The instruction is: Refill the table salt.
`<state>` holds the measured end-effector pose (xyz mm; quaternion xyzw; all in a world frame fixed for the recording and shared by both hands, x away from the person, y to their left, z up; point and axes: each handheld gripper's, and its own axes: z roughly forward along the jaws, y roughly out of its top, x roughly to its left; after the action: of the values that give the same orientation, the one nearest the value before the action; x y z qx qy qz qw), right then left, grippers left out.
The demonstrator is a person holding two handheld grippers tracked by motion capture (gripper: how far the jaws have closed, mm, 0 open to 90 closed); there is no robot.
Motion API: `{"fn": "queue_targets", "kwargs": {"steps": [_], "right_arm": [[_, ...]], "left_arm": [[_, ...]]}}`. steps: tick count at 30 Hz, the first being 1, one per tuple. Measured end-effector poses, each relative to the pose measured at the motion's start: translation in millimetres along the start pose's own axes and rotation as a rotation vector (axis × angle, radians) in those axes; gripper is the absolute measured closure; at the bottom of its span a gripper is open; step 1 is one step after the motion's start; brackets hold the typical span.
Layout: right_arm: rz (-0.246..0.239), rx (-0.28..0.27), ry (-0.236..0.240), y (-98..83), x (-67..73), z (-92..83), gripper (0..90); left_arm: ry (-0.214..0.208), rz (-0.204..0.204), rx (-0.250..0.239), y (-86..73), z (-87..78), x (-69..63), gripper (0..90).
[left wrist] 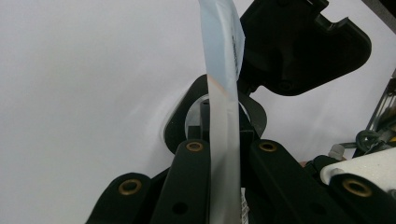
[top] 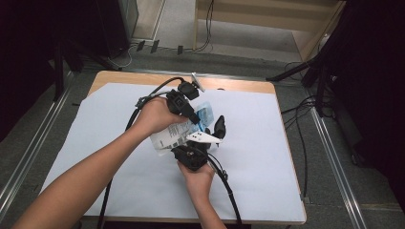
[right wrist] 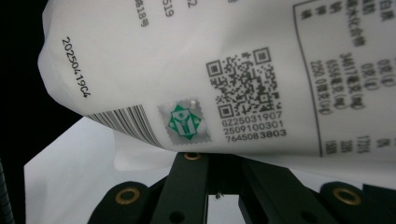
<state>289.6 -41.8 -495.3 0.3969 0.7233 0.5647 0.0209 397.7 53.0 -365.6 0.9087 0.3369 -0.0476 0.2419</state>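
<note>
I see the table point(top: 267, 88) under a white sheet point(top: 119, 143). Above its middle I hold a printed white pouch point(top: 173, 136) between both tools. My left gripper point(top: 197, 121) is clamped on the pouch's sealed edge, and my right gripper point(top: 203, 139) is closed on its lower edge, below the QR code point(right wrist: 243, 81).

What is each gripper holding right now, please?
Left gripper: closed on the edge of the white packet.
Right gripper: closed on the same packet's bottom edge.
</note>
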Motion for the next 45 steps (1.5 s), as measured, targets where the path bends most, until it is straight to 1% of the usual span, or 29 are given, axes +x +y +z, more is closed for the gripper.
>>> {"fn": "queue_targets", "kwargs": {"steps": [3,4,5,7,12,13,17,24,29,39,42,45], "right_arm": [[0.001,-0.004,-0.005,0.4,1.3,1.3,90.0],[-0.006,-0.008,-0.010,0.4,2.2,2.0,90.0],[-0.013,-0.006,-0.015,0.7,3.4,2.2,90.0],[-0.015,-0.012,-0.020,0.8,5.1,3.7,90.0],[-0.008,-0.020,-0.006,1.5,6.5,6.9,90.0],[0.000,-0.019,-0.005,1.4,6.5,7.0,90.0],[0.010,-0.021,0.002,2.0,5.4,6.7,90.0],[0.012,-0.018,0.005,2.2,5.0,6.8,90.0],[-0.004,-0.016,0.003,3.9,5.7,6.4,90.0],[-0.011,-0.004,0.003,5.9,4.6,5.8,90.0],[-0.012,-0.002,0.007,6.1,4.3,5.9,90.0],[-0.010,0.003,0.014,5.4,4.6,6.3,90.0]], "left_arm": [[-0.002,0.001,0.008,0.1,-0.2,0.6,90.0],[0.004,0.000,0.008,-0.1,-0.1,0.3,90.0],[0.001,0.000,0.012,-0.1,-0.4,0.5,90.0],[0.008,-0.003,0.016,-0.4,-0.8,0.1,90.0],[0.019,-0.008,0.033,0.3,-1.0,-0.4,90.0],[0.029,-0.004,0.035,0.7,-0.8,-0.7,90.0],[0.033,-0.001,0.033,1.7,-0.6,-1.5,90.0],[0.039,0.001,0.032,1.4,0.1,-3.1,90.0],[0.033,-0.001,0.031,1.3,-1.6,-2.8,90.0],[0.024,0.000,0.031,3.6,0.7,-3.5,89.7],[0.026,-0.003,0.034,3.7,1.8,-3.4,89.7],[0.020,-0.006,0.048,3.5,2.3,-3.0,90.0]]}}
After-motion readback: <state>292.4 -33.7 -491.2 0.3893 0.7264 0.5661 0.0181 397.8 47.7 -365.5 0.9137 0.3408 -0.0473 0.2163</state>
